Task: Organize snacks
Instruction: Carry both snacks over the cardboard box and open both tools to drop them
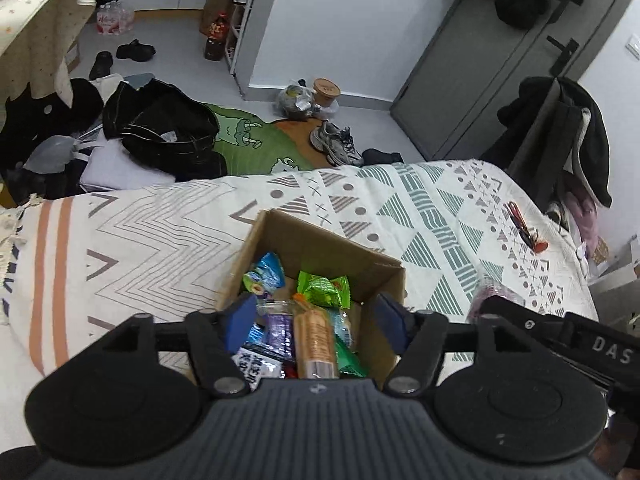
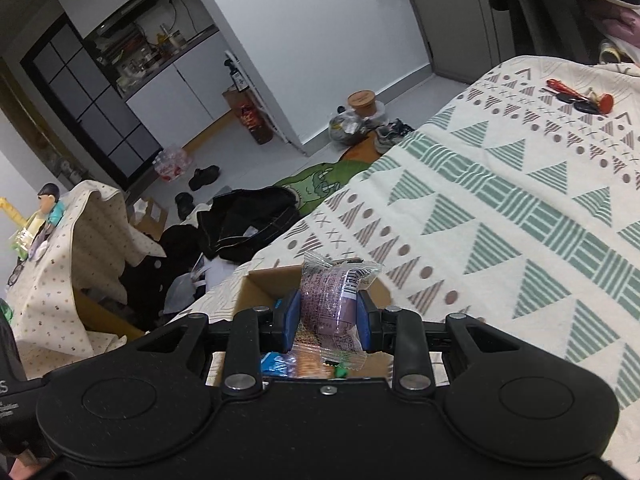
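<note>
The open brown cardboard box (image 1: 352, 268) stands on the patterned cream bedspread (image 1: 160, 240) of the bed, near its front edge, and serves as the collection point for the snacks. It already contains several packets: a bright green foil packet (image 1: 324, 290), a blue and white packet (image 1: 266, 274), a long orange-brown wrapped bar (image 1: 314, 340) and a purple packet (image 1: 280, 334), lying loosely on one another.

The left gripper (image 1: 316, 320) hangs directly above the box with its blue pads spread wide and nothing between them. By judgement, this position either readies it to reach into the contents or to steady the box.

The right gripper (image 2: 328, 316) pinches a purple snack in a clear crinkled wrapper (image 2: 332, 296) between its blue pads. The grip is across the body of the packet, leaving the sealed ends free above and below. The packet is held over the open box, whose near wall (image 2: 264, 284) shows behind it; the probable step is release into the box.

A red-handled bunch of keys (image 2: 580, 98) lies well apart on the bedspread and is not part of the task.
</note>
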